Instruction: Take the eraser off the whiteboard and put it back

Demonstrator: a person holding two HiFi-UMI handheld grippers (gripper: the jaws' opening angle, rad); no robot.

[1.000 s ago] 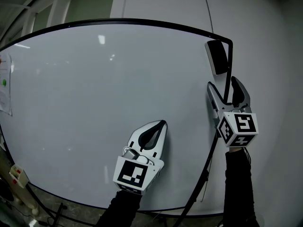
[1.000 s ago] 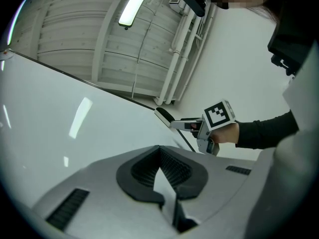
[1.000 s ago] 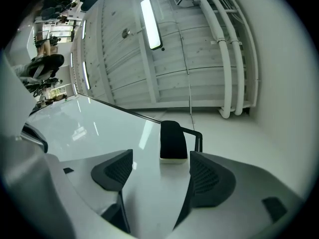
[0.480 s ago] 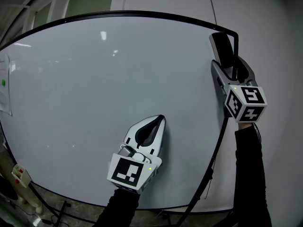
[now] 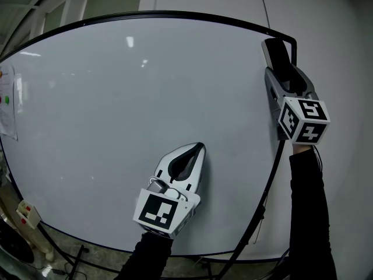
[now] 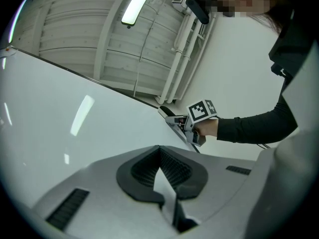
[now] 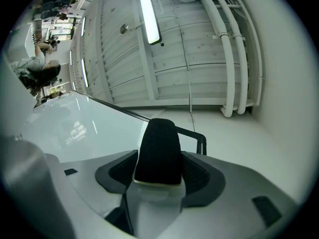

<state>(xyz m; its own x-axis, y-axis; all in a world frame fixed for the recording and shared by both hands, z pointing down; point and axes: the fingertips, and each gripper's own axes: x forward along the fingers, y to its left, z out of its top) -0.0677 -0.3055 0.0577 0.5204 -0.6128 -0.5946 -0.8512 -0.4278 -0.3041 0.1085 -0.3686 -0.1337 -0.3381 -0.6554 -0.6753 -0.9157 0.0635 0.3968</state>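
The eraser (image 5: 276,54) sits at the upper right corner of the glossy whiteboard (image 5: 116,109), just inside its thin black frame (image 5: 175,17) with rounded corners. The eraser is a black, cloth-textured block on a pale base. The right gripper (image 5: 285,73) has just been closing and now clamps the eraser's sides with its ribbed dark pads, the jaws fairly wide. The left gripper (image 5: 200,147), in smooth grey plastic, is near the board's lower edge with its jaws together on nothing. A paper sheet (image 5: 7,107) hangs at the left edge. A power strip (image 5: 27,213) lies below.
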